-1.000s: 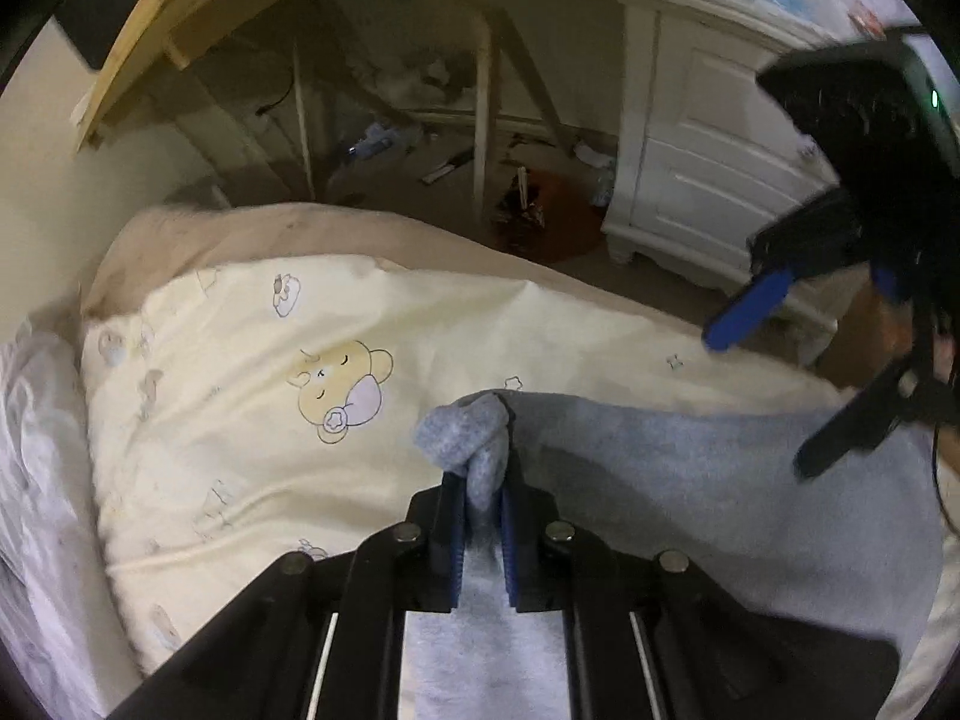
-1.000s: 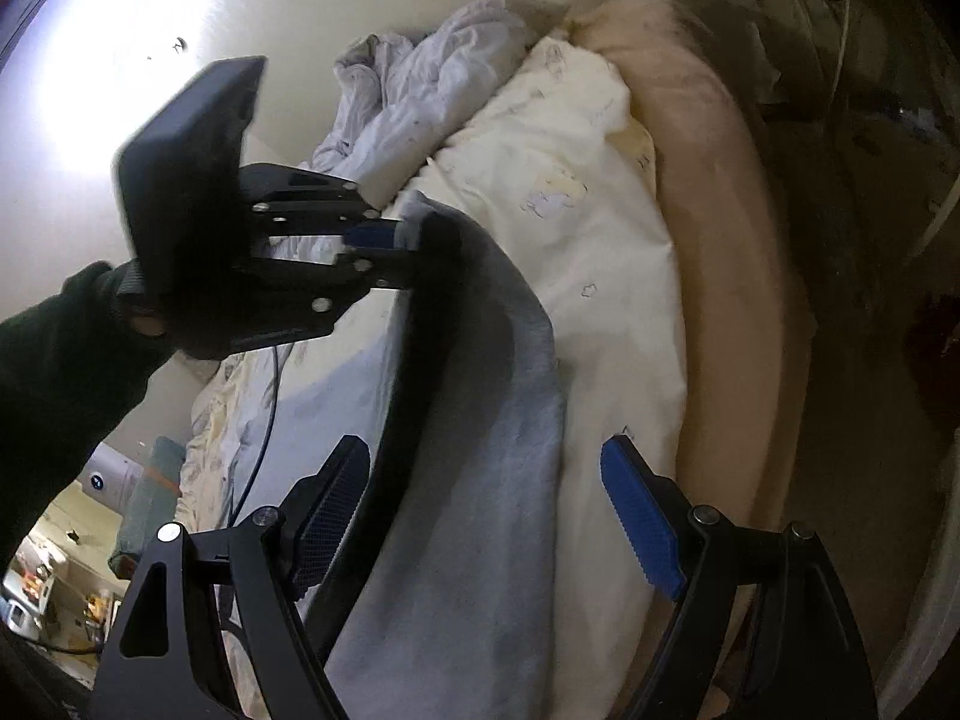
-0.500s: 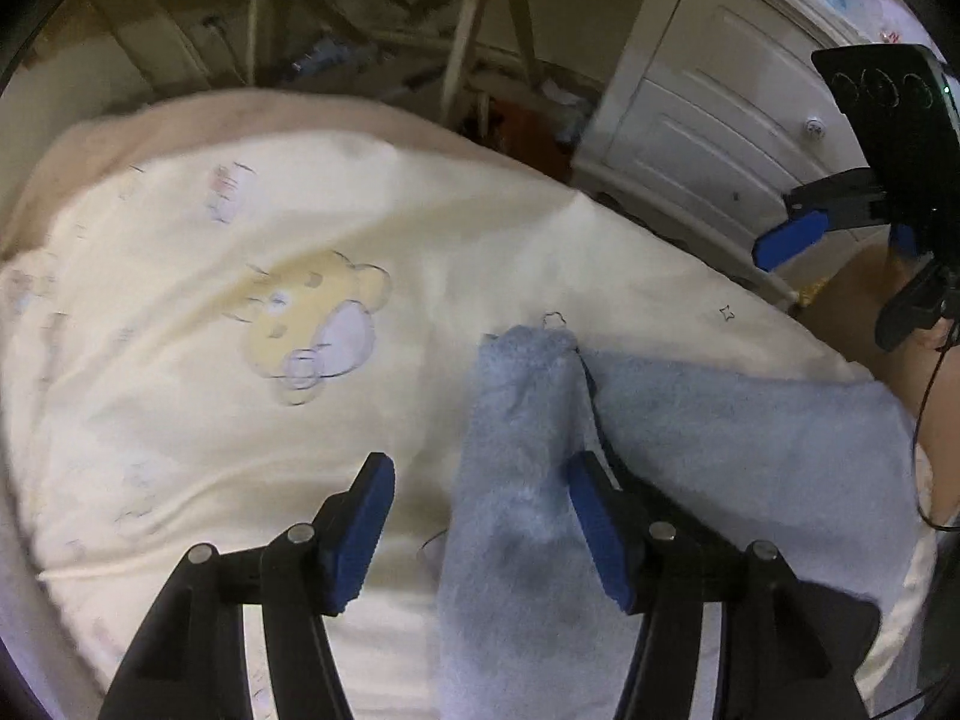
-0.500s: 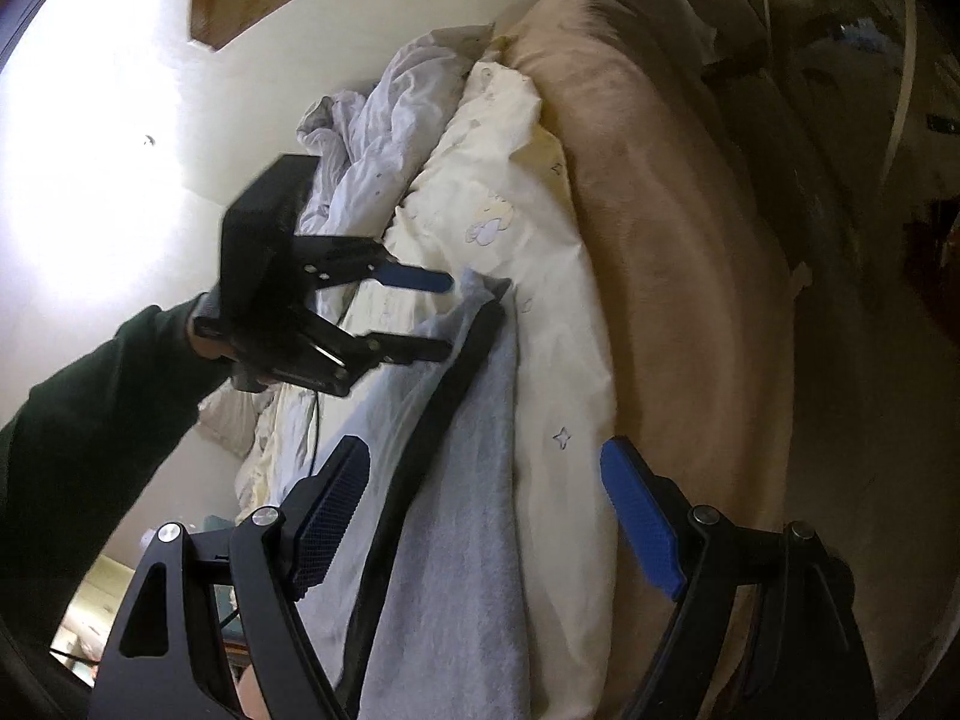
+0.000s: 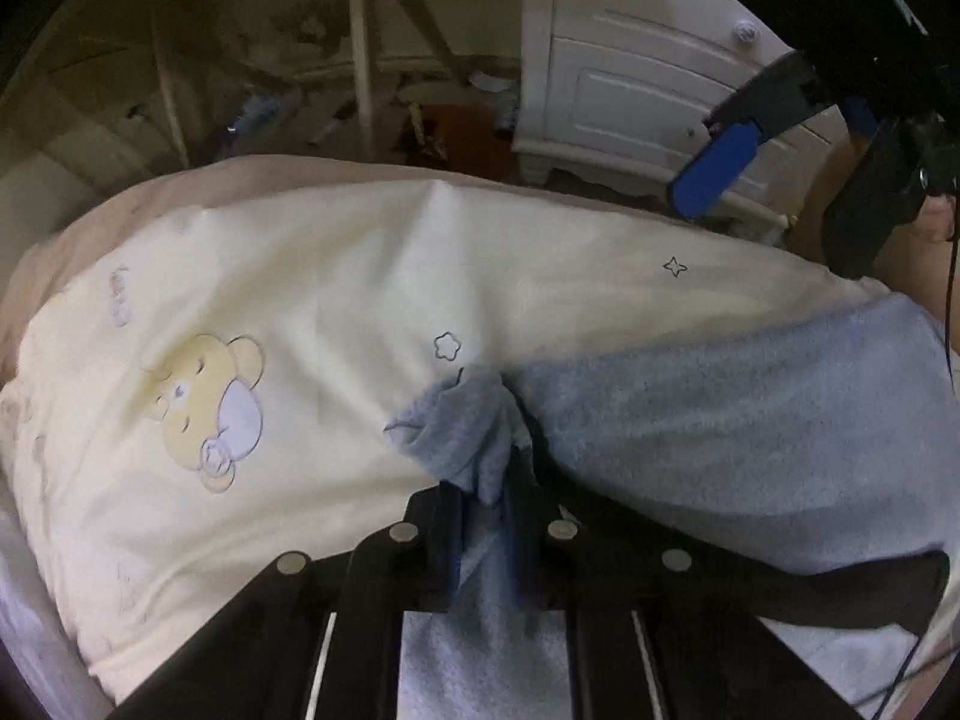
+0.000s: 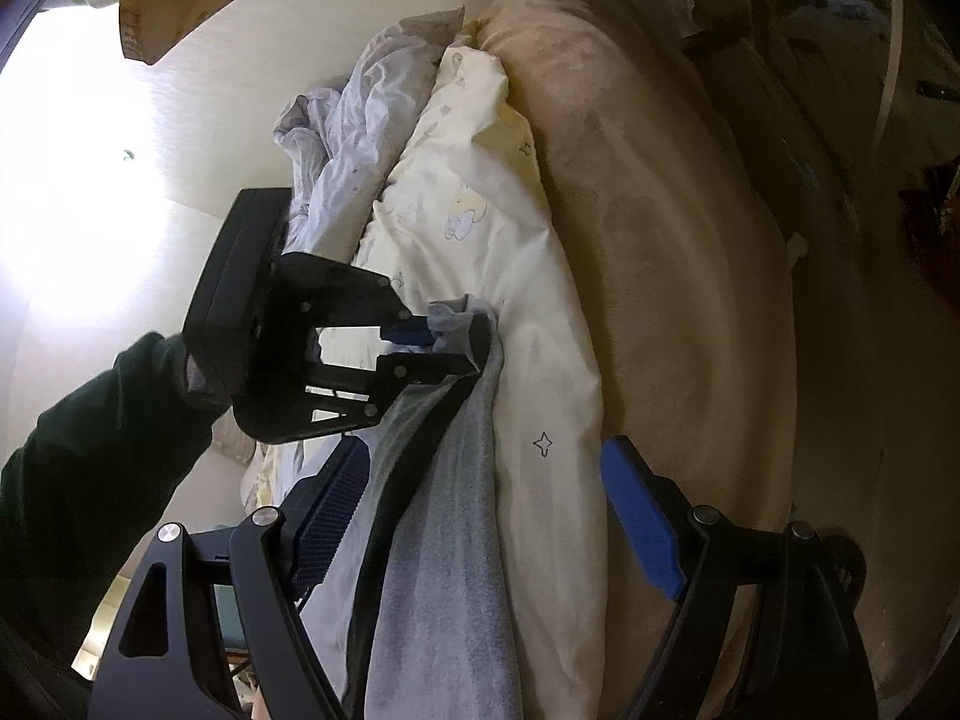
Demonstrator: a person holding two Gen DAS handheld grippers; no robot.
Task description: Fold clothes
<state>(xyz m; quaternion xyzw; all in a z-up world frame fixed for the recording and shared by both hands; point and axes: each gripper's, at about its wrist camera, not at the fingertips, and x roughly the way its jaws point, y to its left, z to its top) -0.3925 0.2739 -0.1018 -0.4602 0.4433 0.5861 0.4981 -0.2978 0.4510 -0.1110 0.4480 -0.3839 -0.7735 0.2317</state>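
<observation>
Left gripper [image 5: 487, 483] clenched on a bunched corner of the grey garment [image 5: 750, 438], fabric pinched between the blue pads and poking out past the tips. Seen from the right wrist view, the same gripper [image 6: 441, 348] grips that corner, held by a hand in a dark sleeve [image 6: 90, 480].

Right gripper [image 6: 480, 516] released, blue pads spread wide, nothing between them; it hangs above the garment's near end. In the left wrist view it shows at upper right [image 5: 780, 174], off the cloth, one blue pad visible.

Grey garment [image 6: 450, 570] lies stretched in a long strip on the cream blanket [image 5: 300, 300], which has a bear print [image 5: 207, 408] and small stars. Blanket covers a bed with a tan cover [image 6: 660, 300] along the edge. Crumpled white sheets [image 6: 354, 114] sit at the far end near the wall. White dresser [image 5: 630, 78] and wooden frame legs [image 5: 360, 48] stand beyond the bed, floor cluttered.
</observation>
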